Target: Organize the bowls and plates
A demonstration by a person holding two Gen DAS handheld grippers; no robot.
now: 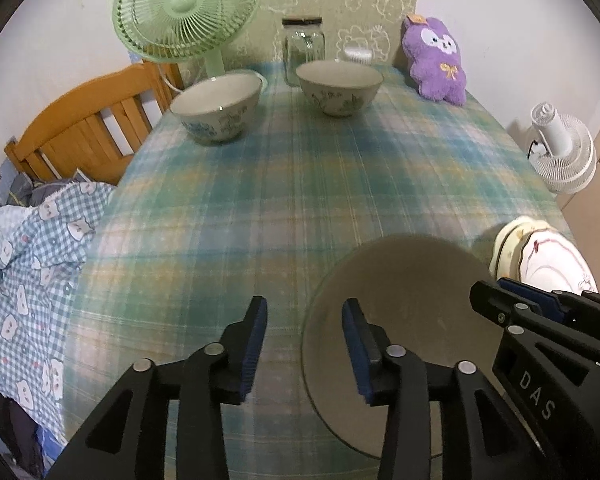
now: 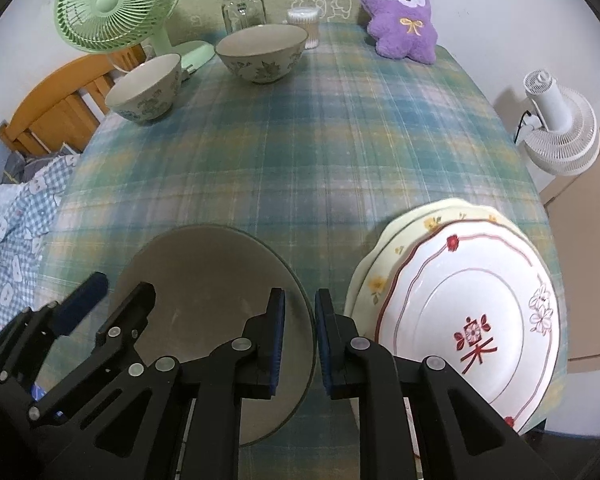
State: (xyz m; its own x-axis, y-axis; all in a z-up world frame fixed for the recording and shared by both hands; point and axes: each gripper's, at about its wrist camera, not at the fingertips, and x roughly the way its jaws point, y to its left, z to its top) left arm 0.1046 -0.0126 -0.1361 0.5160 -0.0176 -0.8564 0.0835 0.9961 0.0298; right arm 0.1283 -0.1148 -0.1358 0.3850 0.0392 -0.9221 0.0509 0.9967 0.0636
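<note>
Left tool [image 1: 304,344] stands released in its own view, one finger outside the rim of the big grey bowl [image 1: 404,312] and one inside it, neither pad pressing. That bowl sits on the plaid counter [image 1: 260,200] at the near edge; two flowered bowls, the left one [image 1: 216,110] and the right one [image 1: 339,88], sit well beyond it, toward the green fan [image 1: 184,8]. I count three bowls in all. In the right wrist view the right tool [image 2: 300,340] straddles the grey bowl's [image 2: 204,272] rim on the side nearest the plates, jaws narrow but with a visible gap, so released rather than clenched. Just beside the bowl lies a stack of two plates, a white red-trimmed plate [image 2: 472,320] on a cream plate [image 2: 384,256]. I judge the grey bowl has just been set down or is about to be lifted; which, I cannot tell. Next likely calls for gathering the far bowls toward it, nesting gently.
</note>
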